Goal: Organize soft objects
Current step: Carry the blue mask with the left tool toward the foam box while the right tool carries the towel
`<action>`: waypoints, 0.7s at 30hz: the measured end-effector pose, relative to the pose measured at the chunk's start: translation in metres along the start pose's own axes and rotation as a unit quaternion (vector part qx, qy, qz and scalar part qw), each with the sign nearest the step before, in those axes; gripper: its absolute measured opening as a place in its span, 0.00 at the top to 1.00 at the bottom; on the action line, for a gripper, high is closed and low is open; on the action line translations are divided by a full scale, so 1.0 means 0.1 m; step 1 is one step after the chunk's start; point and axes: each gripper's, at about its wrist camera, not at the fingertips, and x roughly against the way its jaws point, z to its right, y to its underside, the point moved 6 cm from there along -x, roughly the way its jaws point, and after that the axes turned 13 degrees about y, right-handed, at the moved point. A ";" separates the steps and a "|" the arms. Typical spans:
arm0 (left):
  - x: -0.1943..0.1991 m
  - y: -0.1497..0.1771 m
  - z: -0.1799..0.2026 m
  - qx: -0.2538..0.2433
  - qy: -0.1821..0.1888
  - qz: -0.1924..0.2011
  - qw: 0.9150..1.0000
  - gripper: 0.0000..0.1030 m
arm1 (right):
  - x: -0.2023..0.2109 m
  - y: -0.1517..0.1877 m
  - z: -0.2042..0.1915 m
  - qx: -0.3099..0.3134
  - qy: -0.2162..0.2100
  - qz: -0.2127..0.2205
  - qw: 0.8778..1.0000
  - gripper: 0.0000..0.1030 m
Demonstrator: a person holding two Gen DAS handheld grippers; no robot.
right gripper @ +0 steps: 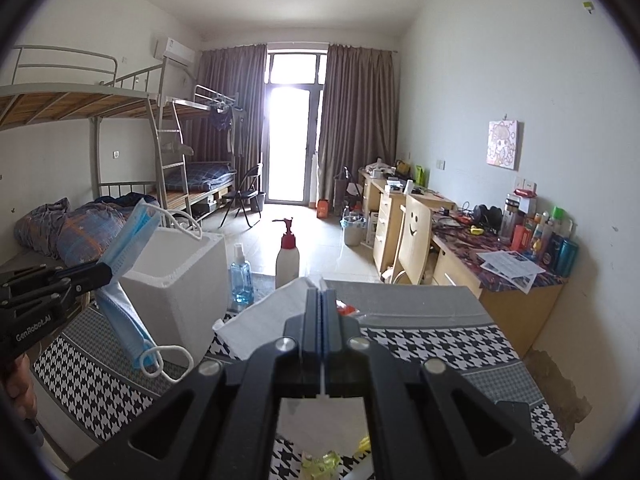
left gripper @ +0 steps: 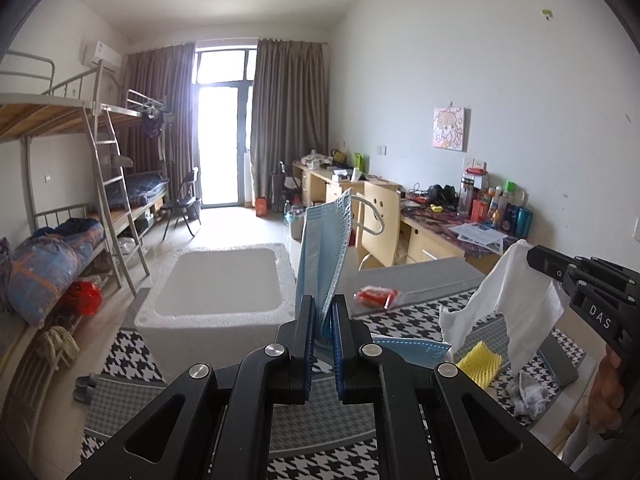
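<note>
Lower edge of blue mask (left gripper: 324,248) is hidden between the left tongs (left gripper: 322,320); second mask (left gripper: 412,350) is half covered by them. White tissue (right gripper: 260,320) is mostly blocked by the right tongs (right gripper: 322,316) in the right wrist view. Red packet (right gripper: 346,310) is barely seen there. Bottle labels on the far counter (left gripper: 440,236) are too small to read. Hand (left gripper: 608,396) is cut off by the frame edge

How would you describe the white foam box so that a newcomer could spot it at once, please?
Start at the table with the houndstooth cloth. On its left part stands the foam box, open on top, near a blue spray bottle and a pump bottle. It is the only bulky, thick-walled white container there.
</note>
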 end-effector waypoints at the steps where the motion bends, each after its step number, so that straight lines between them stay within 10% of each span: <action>1: 0.00 -0.01 -0.01 -0.001 -0.003 0.001 1.000 0.92 | 0.00 -0.01 -0.01 0.000 -0.001 0.001 1.000 0.98; 21: -0.10 -0.29 -0.29 -0.001 -0.044 0.003 0.999 0.92 | -0.15 -0.33 -0.24 0.011 -0.031 0.014 0.999 0.98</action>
